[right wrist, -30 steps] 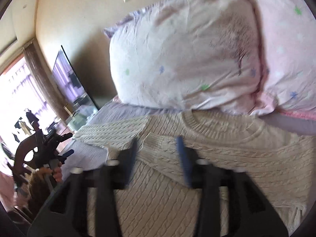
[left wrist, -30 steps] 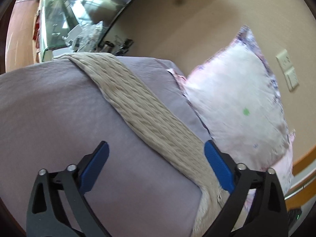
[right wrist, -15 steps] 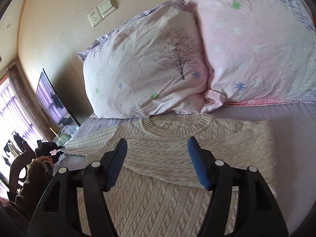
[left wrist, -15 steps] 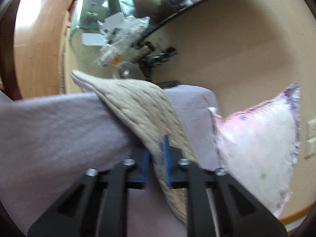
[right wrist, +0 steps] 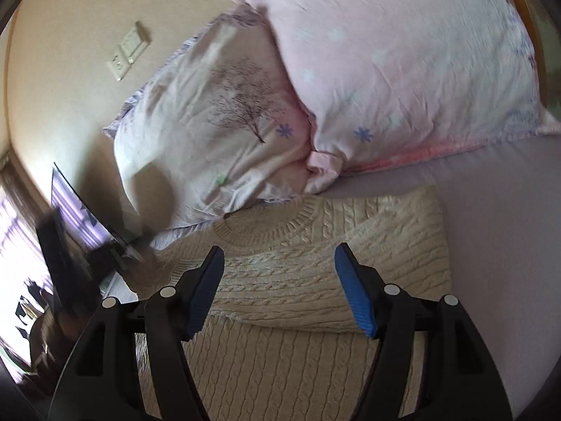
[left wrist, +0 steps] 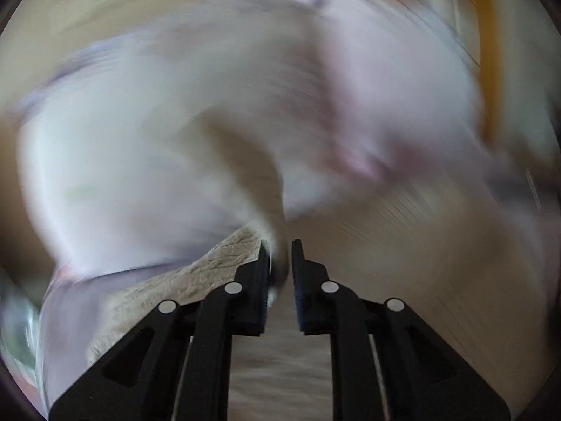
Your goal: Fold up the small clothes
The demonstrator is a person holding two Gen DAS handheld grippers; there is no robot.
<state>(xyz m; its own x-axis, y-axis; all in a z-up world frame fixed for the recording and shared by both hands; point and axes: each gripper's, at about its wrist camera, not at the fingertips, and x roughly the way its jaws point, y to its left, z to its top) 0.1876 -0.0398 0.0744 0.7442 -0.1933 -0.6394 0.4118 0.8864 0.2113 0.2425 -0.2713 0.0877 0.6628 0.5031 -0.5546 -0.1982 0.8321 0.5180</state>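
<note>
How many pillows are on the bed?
2. The tree-print pillow leans on the wall at left; the pink pillow overlaps it at right. Others may be hidden.

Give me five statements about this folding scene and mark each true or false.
1. The left tool is clamped on the sweater's knit. True.
2. The right tool grips the collar. False: its jaws are open, holding nothing, above the sweater's folded part.
3. Two pillows lean behind the sweater. True.
4. The sweater is dark blue. False: it is cream cable knit.
5. The sweater lies on a bare wooden floor. False: it lies on a lilac bedsheet.
</note>
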